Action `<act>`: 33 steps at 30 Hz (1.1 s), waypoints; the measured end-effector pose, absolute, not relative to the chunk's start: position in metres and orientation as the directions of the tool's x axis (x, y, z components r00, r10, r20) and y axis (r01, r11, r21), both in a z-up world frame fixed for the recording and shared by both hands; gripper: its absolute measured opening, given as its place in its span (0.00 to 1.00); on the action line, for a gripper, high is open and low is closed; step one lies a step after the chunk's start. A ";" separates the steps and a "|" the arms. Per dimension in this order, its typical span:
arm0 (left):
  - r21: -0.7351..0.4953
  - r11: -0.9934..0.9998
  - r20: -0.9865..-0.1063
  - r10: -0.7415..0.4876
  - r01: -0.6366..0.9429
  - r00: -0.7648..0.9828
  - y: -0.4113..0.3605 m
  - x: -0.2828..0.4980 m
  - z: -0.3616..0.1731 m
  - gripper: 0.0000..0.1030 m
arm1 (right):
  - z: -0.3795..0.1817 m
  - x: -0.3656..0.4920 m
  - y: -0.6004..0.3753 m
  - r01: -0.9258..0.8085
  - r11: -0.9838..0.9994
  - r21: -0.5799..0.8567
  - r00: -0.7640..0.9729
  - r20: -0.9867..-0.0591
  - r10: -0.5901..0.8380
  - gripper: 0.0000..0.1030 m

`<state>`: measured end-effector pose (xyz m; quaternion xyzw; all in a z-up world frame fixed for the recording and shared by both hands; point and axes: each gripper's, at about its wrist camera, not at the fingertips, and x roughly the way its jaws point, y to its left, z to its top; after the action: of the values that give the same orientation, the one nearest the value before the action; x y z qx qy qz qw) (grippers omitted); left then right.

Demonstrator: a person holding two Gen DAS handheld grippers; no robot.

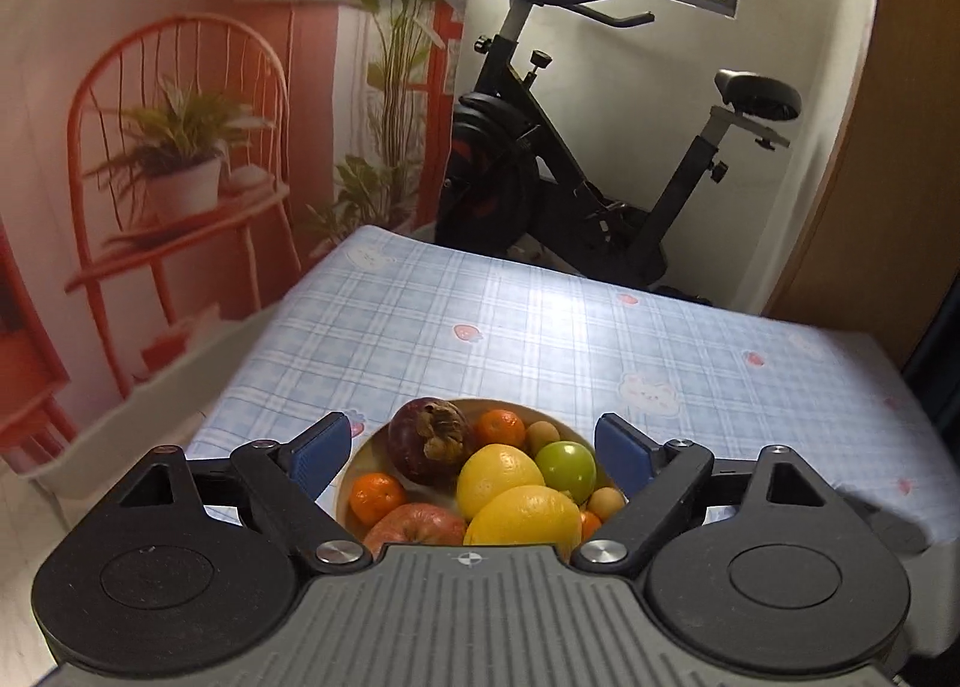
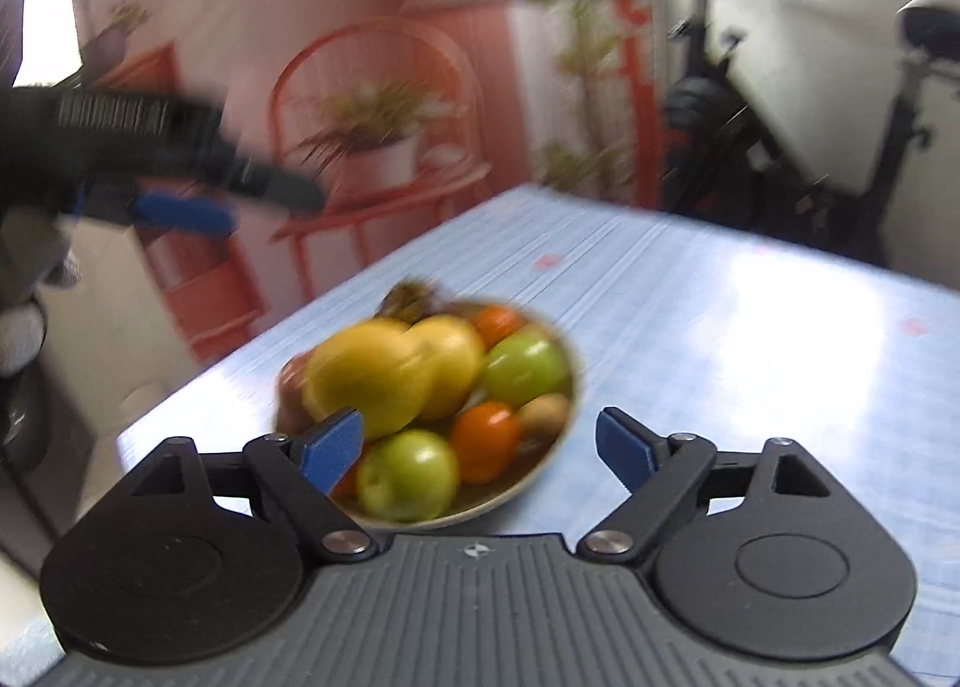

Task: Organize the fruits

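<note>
Blue pads of the left gripper [image 1: 474,450] stand spread wide, nothing between them; right gripper [image 2: 480,444] likewise released and empty, its view smeared. Bowl [image 2: 528,486] sits on the checked tablecloth [image 1: 540,327] near its close edge, heaped: two lemons [image 1: 501,471], green apple [image 1: 565,468], red apple [image 1: 414,531], mandarins [image 1: 377,498], a dark mangosteen [image 1: 429,438], small brown fruits.

Risks, as I judge them:
- Pile is tall; nudging a lemon could roll fruit out and off the table.
- Both grippers crowd one bowl; collision likely.
- Hard squeeze may bruise soft fruit.
</note>
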<state>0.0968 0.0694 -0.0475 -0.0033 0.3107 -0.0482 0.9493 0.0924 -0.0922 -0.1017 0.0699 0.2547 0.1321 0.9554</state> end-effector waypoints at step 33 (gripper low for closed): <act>0.116 0.991 -0.458 -0.006 0.066 0.889 0.015 0.022 -0.015 0.88 | -0.022 0.007 -0.165 0.108 0.966 0.233 0.919 -0.394 -0.008 1.00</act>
<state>0.0222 0.0148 -0.0151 0.0642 0.2350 -0.0187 0.9697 0.0067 -0.1648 -0.0220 0.1261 0.1987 -0.0297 0.9715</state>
